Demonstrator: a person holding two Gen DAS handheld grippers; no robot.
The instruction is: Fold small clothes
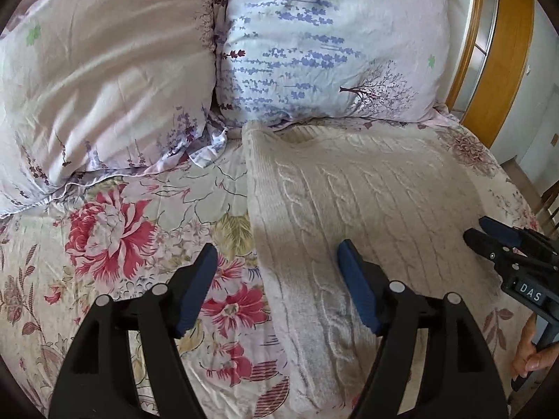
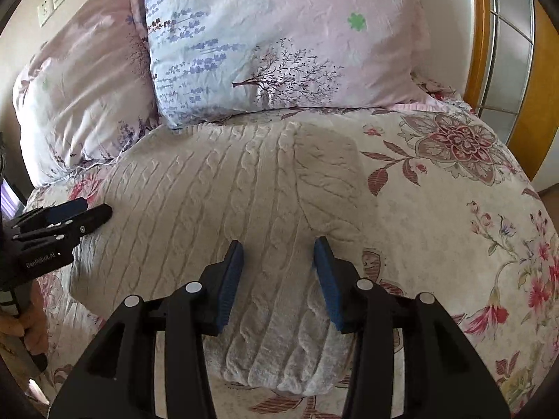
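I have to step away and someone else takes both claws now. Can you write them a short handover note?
Left claw: open, nothing held, over the left edge of the cream cable-knit sweater.
Right claw: open, empty, above the sweater's near right part.
The sweater lies on the floral bedspread, its far edge at the pillows.
Done: it appears folded into a narrow panel, with a flap laid over on its right side.
Left: probably a further fold, near end towards the pillows, then smoothing.

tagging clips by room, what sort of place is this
Most likely a bedroom: two printed pillows lean at the head of a bed with a floral bedspread, and a cream cable-knit garment lies on it.
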